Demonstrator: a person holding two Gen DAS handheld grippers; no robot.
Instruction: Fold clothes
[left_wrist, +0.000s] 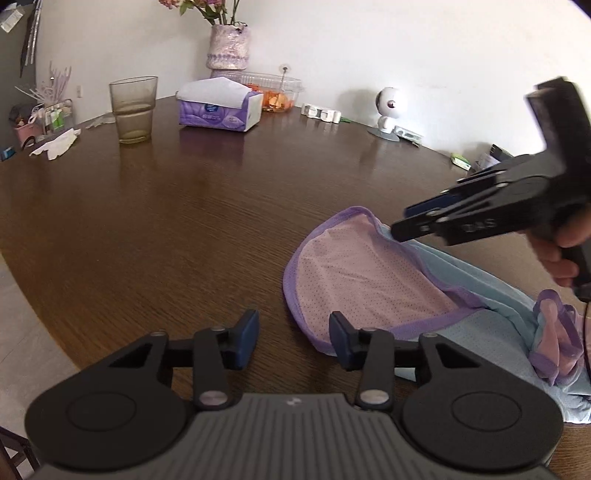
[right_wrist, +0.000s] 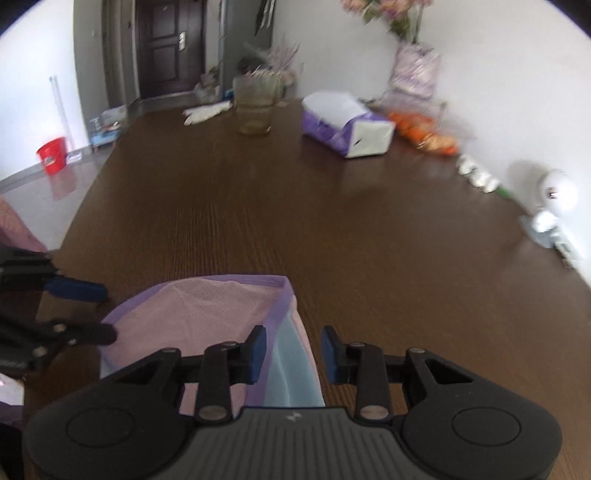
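Note:
A pink mesh garment with purple trim lies on the brown table, and light blue cloth spreads under it to the right. My left gripper is open at the garment's near-left edge; its right finger overlaps the trim and no cloth is pinched. My right gripper hovers open over the garment, with the blue layer showing below the gap. The left wrist view shows a hand holding the right gripper at the garment's far edge. The left gripper enters the right wrist view from the left.
At the back of the table stand a glass, a purple tissue pack, a vase, a clear box of orange food and a white camera. The table edge curves at the left. A red bucket sits on the floor.

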